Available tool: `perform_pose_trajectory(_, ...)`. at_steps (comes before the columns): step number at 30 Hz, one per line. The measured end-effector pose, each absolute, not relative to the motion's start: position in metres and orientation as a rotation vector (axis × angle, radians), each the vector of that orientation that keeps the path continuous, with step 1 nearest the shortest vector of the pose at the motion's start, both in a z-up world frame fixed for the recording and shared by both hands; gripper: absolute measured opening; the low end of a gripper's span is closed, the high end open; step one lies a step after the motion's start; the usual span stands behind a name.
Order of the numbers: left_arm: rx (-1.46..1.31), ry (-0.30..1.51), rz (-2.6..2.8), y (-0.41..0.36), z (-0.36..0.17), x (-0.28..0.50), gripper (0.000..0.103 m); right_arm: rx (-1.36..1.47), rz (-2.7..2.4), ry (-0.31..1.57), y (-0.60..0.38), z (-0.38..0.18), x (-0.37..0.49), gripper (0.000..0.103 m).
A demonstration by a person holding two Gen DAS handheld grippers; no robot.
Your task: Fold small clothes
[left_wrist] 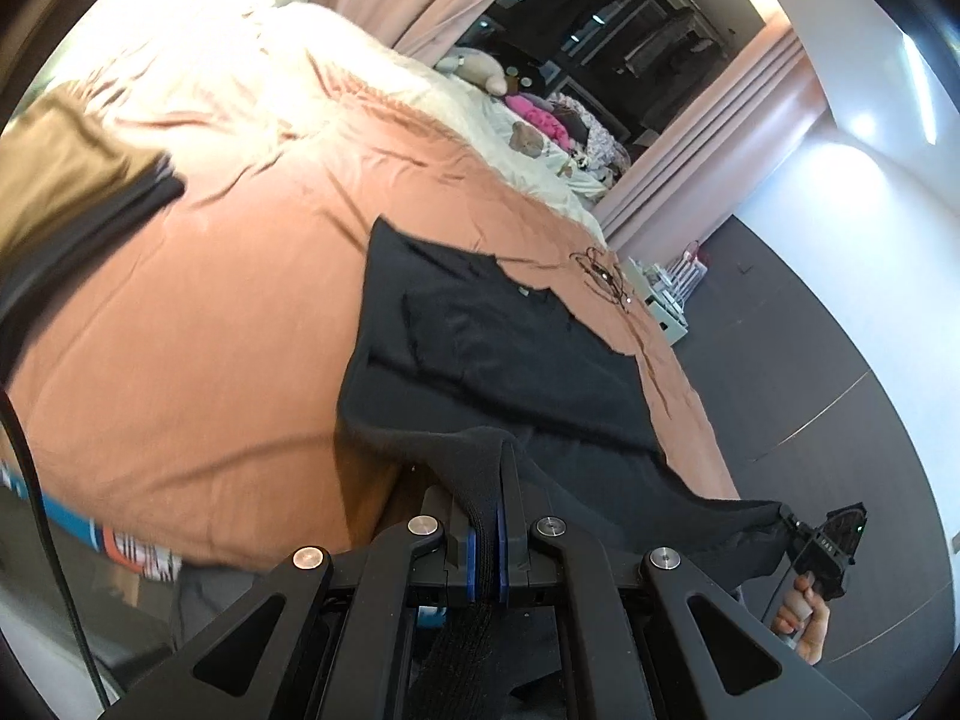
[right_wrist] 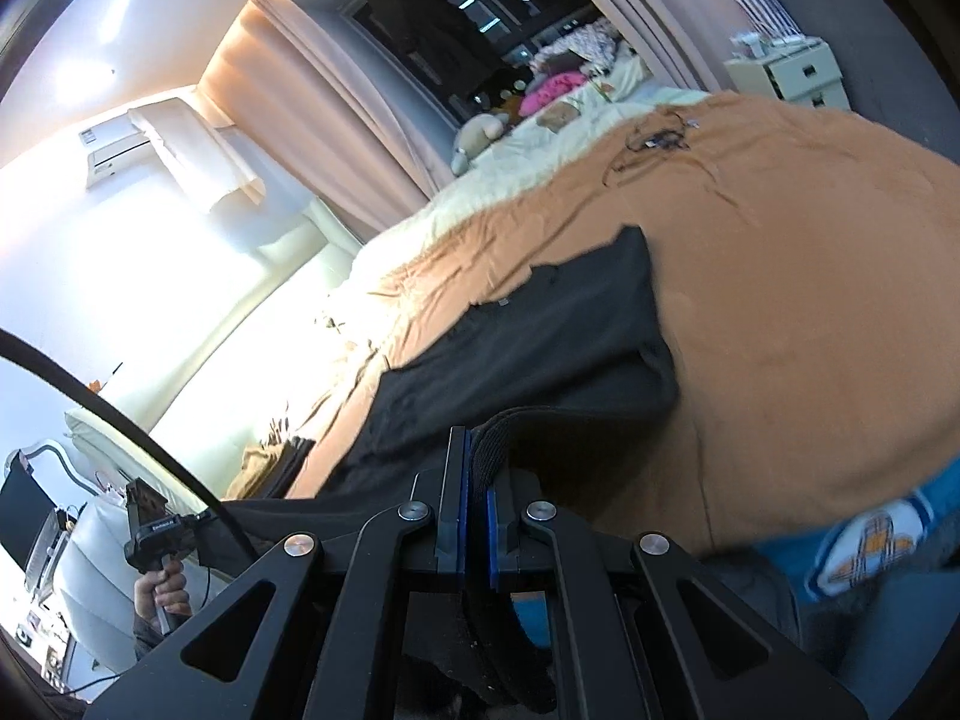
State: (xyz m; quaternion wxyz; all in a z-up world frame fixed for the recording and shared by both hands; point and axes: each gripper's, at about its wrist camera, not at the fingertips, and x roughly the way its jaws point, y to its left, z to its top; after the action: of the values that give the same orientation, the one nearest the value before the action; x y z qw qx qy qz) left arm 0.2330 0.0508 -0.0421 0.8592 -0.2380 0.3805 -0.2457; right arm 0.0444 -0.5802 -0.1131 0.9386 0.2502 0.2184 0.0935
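No text, label, brand or number is legible in either view. Print on the blue-and-white cloth (right_wrist: 870,546) at the bed's near edge is too blurred to read.

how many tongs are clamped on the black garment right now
2: the left tongs pinch the black garment at one near corner, the right tongs at the other.

Matt black knit garment (left_wrist: 510,348) lies on creased orange cloth bedspread (left_wrist: 240,312).
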Motion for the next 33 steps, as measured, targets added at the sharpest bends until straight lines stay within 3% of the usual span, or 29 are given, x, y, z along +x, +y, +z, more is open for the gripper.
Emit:
perform_pose_trajectory(20, -0.478, 0.768, -0.497, 0.012, 0.022, 0.392, 0.004, 0.496, 0.167, 0.384, -0.608, -0.081, 0.196, 0.001)
perform_pose_trajectory(33, -0.460, 0.844, -0.459, -0.013, 0.004, 0.478, 0.004, 0.501, 0.126, 0.436, -0.618, -0.075, 0.254, 0.001)
